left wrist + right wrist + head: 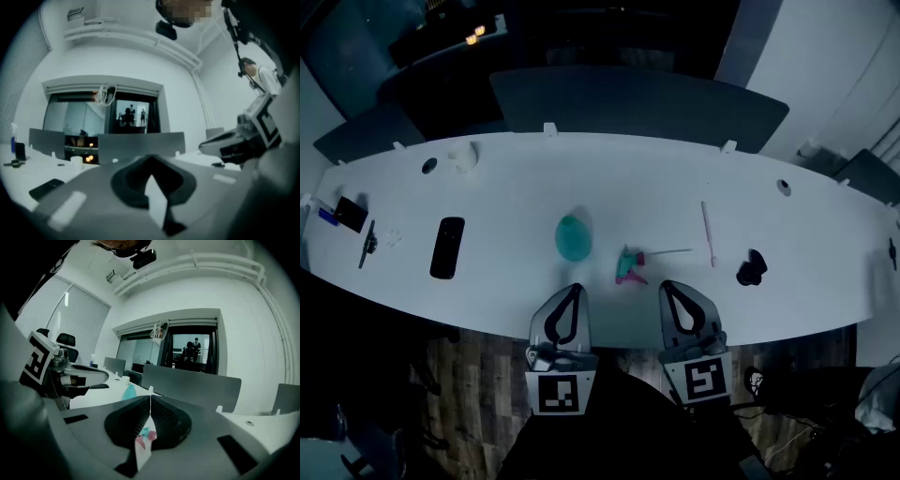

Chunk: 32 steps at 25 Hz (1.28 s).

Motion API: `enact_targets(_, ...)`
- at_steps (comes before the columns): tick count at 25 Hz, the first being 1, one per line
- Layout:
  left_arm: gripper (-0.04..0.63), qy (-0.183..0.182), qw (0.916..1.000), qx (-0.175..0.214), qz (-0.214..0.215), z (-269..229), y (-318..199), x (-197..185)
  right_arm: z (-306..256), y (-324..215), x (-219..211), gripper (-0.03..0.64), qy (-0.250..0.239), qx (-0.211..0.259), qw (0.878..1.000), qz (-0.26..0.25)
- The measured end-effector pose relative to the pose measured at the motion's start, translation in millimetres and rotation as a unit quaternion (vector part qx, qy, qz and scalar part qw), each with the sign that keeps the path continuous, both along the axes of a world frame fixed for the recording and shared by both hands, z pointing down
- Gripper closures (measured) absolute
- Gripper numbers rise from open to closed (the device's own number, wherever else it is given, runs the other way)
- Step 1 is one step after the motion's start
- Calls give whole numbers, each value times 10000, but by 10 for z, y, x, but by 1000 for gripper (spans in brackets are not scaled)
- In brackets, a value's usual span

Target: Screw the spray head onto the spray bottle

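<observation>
A teal spray bottle (573, 236) stands on the white table (516, 197), just beyond my left gripper (571, 287). The teal and pink spray head (628, 265) lies to the bottle's right, its thin tube (670, 251) pointing right, between and just ahead of both grippers. My right gripper (668, 284) hovers at the table's near edge. Both grippers are shut and hold nothing. In the right gripper view the jaws (150, 398) meet, with the bottle (129, 391) beyond them at left and the spray head (146, 436) glimpsed below. The left gripper (150, 160) points level over the table.
A black phone-like slab (447, 247) lies left of the bottle. A thin pinkish stick (708, 234) and a small black object (751, 268) lie at the right. A white cup (463, 156) and small items (352, 214) sit far left. Grey partitions (637, 103) stand behind the table.
</observation>
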<state>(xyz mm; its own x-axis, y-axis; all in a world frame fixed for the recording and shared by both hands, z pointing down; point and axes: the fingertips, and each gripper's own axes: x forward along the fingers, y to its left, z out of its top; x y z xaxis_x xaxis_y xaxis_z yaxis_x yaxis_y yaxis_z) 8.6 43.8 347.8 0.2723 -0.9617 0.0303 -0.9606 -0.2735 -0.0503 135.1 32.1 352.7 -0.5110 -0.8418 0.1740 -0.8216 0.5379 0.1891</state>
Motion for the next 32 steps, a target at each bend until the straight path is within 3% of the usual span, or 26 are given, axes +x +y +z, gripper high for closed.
enact_targets(7,592,-137,9997,-14,221,85,-224,-7,371,-279,-110,611,783,-538,9940,-546)
enact_targets(13,592,-546,9885,-515,1311,453,-482,213,558,-500,-280,609,896,-917,9899,-608)
enact_targets(18,592,-517,9822,-506,1735,473,-704,216,1004,-591,-284,609,1703,-1559,9653,-1223)
enact_targets(24,592,-449,9717,-751,2193,656,-785,272,1315,-696,-119,607,2816,-1832,9326,-1316)
enact_targets(26,592,-441,9686,-825,2303,695,-776,314,1341,-715,-82,607,2825,-1897,9315,-1288)
enact_targets(29,592,-448,9612,-1061,2508,795,-754,449,1267,-741,-42,606,2492,-1974,9410,-1159)
enact_targets(32,592,-812,9486,-1198,2815,881,-800,712,1296,-727,75,606,2400,-2053,9425,-1089)
